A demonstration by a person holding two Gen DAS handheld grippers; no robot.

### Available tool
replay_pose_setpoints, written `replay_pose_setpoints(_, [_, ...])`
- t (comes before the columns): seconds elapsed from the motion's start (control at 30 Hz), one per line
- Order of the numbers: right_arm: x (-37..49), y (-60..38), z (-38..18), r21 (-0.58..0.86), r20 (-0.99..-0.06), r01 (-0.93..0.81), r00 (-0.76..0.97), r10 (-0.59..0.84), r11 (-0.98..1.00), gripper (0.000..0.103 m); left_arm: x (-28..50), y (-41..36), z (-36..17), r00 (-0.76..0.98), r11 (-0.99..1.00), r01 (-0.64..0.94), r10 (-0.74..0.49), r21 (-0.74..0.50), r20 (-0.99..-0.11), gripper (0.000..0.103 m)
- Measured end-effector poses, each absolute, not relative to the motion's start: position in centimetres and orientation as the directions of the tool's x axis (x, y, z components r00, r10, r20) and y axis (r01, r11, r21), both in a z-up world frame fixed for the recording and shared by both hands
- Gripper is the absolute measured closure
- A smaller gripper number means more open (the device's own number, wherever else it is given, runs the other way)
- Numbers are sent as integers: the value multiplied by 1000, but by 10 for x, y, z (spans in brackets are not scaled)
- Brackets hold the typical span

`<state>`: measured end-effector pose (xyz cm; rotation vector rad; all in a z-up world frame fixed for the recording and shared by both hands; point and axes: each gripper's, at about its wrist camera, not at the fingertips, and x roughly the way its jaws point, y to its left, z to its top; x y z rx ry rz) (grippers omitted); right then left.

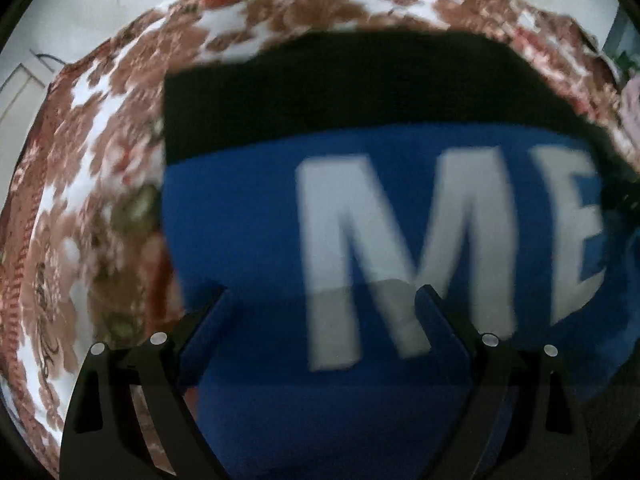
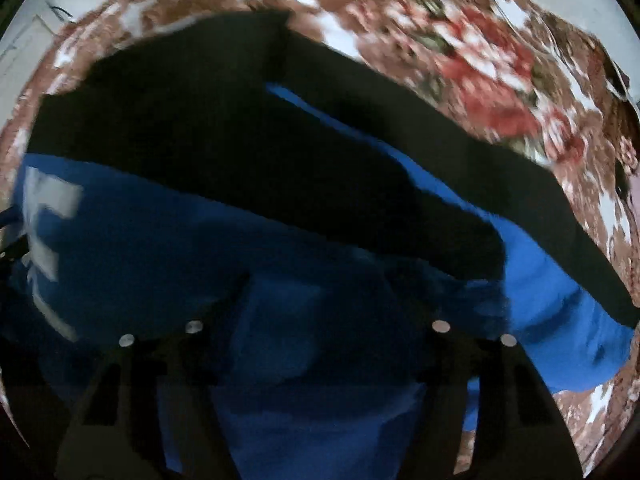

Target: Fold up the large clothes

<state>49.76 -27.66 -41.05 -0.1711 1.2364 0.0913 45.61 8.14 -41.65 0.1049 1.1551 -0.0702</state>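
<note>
both grippers, left [image 1: 324, 292] and right [image 2: 326, 280], hang with jaws released over blue garment [image 1: 256, 232]; floral cover [image 1: 100, 168] at nine o'clock.

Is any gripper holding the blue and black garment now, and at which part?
Nothing is held: both grippers' fingers stand open above the garment.

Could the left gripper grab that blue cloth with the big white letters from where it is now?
Probably yes. The left gripper points down at the blue cloth, fingers spread wide, with nothing between them and the fabric. The blur hides whether it already touches.
</note>
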Motion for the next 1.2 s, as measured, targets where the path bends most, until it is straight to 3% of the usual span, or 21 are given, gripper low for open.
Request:
replay_pose_setpoints(0.1, [486, -303, -402, -120, -942, -202, 332, -48, 972, 42, 443, 107, -415, 409, 991, 84, 59, 102, -911, 11])
replay_pose_setpoints(0.13, [480, -312, -396, -208, -929, -187, 344, -135, 960, 36, 439, 116, -413, 402, 993, 69, 63, 99, -913, 11])
replay_pose_setpoints(0.17, [476, -322, -390, -229, -922, -167, 354, -159, 959, 21, 435, 126, -409, 384, 995, 48, 66, 91, -921, 13])
replay_pose_setpoints(0.2, [470, -336, -381, -195, -925, -143, 355, -133, 970, 11, 430, 132, -402, 381, 996, 35, 63, 83, -923, 13])
replay_pose_setpoints(0.23, [466, -352, -374, -161, -934, -115, 340, -113, 980, 9, 425, 136, -394, 386, 997, 28, 51, 67, -921, 13])
replay_pose_setpoints(0.47, [434, -463, -347, -139, -930, 37, 338, -143, 990, 9, 393, 70, -338, 424, 998, 66, -27, 1, -905, 12])
replay_pose_setpoints(0.67, [393, -606, -344, -63, -945, 214, 302, -128, 975, 9, 392, -36, -336, 440, 994, 45, -105, -95, -892, 12])
replay_pose_setpoints(0.87, [374, -727, -347, 28, -955, 335, 288, -74, 942, 9, 397, -167, -347, 445, 993, 61, -119, -103, -888, 11])
replay_pose_setpoints(1.0, [379, -777, -367, 119, -962, 373, 274, 13, 920, 10, 406, -228, -355, 425, 994, 99, -82, -44, -902, 11])
replay_pose_setpoints(1.2, [378, -806, -412, 405, -908, 484, 309, 282, 775, 16, 414, -264, -346, 446, 994, 108, -67, -20, -893, 11])
